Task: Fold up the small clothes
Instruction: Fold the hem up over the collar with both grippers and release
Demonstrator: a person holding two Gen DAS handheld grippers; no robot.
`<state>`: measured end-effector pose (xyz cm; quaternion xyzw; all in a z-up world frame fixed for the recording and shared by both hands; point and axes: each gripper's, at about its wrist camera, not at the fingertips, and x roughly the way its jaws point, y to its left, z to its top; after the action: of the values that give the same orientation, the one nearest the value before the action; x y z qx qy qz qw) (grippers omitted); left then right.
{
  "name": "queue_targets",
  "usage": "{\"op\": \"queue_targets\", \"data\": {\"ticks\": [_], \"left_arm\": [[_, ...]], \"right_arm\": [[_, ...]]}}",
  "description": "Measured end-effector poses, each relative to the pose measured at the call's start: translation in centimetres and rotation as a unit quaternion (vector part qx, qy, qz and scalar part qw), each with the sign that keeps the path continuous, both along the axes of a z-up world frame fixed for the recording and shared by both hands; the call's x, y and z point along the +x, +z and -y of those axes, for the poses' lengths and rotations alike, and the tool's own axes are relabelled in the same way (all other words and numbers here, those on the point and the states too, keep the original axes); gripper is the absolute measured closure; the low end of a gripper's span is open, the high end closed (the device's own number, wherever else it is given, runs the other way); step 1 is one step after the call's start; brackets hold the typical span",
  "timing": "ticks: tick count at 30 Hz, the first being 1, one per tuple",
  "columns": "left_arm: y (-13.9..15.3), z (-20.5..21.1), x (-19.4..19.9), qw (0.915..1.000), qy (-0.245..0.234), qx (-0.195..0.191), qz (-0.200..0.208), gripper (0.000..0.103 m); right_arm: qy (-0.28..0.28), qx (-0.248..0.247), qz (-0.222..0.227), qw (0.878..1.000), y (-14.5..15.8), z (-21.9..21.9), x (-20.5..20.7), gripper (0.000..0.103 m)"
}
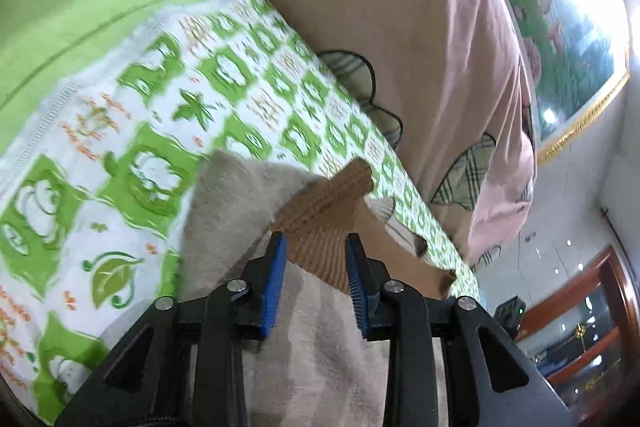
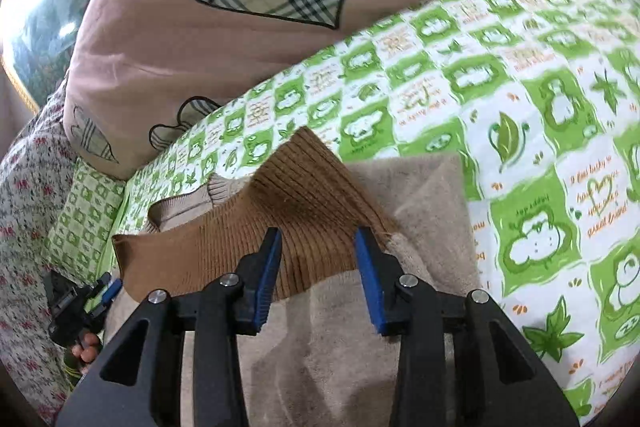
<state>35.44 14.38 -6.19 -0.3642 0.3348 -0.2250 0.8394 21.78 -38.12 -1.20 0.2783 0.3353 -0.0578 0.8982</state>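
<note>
The beige knitted garment with a brown ribbed band (image 2: 288, 227) lies on the green-and-white patterned bedsheet (image 2: 500, 99). The left hand-held gripper (image 1: 316, 241) and the right hand-held gripper (image 2: 318, 237) stand partly open above the band, gripping nothing.

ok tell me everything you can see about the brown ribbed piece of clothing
The brown ribbed garment looks knitted, with fine ribs fanning toward one peaked corner. It lies partly folded and rumpled on a beige fuzzy garment, over the green-and-white bedsheet. The right gripper sits open over its near edge; the pads don't press it.
</note>
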Motion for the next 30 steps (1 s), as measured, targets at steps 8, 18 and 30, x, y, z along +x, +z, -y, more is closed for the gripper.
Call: {"op": "queue_targets", "data": {"ticks": [8, 18, 30], "left_arm": [[2.5, 3.3, -0.9, 0.9914, 0.011, 0.13, -0.008, 0.067], [4.5, 6.1, -9.4, 0.9804, 0.044, 0.189, -0.03, 0.027], [5.0, 7.3, -22.4, 0.9761, 0.029, 0.194, -0.094, 0.02]], "right_arm": [[-0.019, -0.038, -0.011, 0.999, 0.6, -1.0, -0.3, 0.06], [-0.033, -0.04, 0.0, 0.999, 2.7, -3.3, -5.0, 0.058], [0.01, -0.033, 0.01, 0.999, 5.6, -10.5, -16.3, 0.048]]}}
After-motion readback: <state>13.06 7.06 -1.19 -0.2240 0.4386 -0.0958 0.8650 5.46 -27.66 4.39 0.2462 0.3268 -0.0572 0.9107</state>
